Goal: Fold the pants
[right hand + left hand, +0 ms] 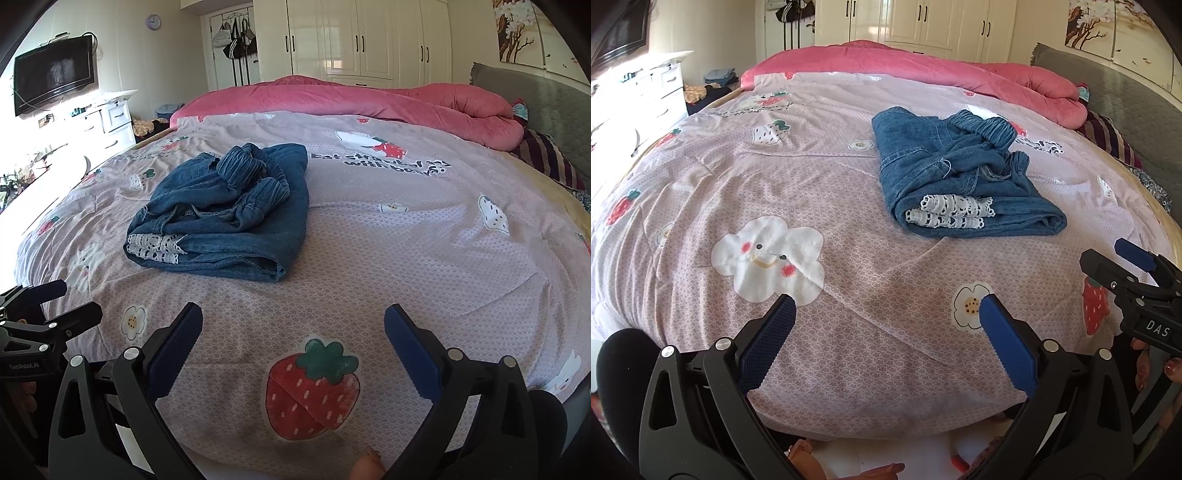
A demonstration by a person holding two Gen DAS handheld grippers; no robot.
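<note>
Blue denim pants (960, 173) with a white lace hem lie in a folded bundle on the pink patterned quilt (812, 184); the elastic waistband is bunched on top. In the right wrist view the pants (229, 218) sit left of centre. My left gripper (886, 306) is open above the quilt's near edge, well short of the pants, with nothing between its fingers. My right gripper (293, 317) is open too and holds nothing, hovering over a strawberry print. Each gripper shows at the edge of the other's view: the right gripper (1108, 266) and the left gripper (66, 299).
A rolled pink duvet (923, 70) lies along the far side of the bed, with a grey headboard (1108, 85) at right. White drawers (110, 118) and a wall TV (55, 74) stand at left, wardrobes (354, 37) behind. A person's hand (1152, 365) holds the right gripper.
</note>
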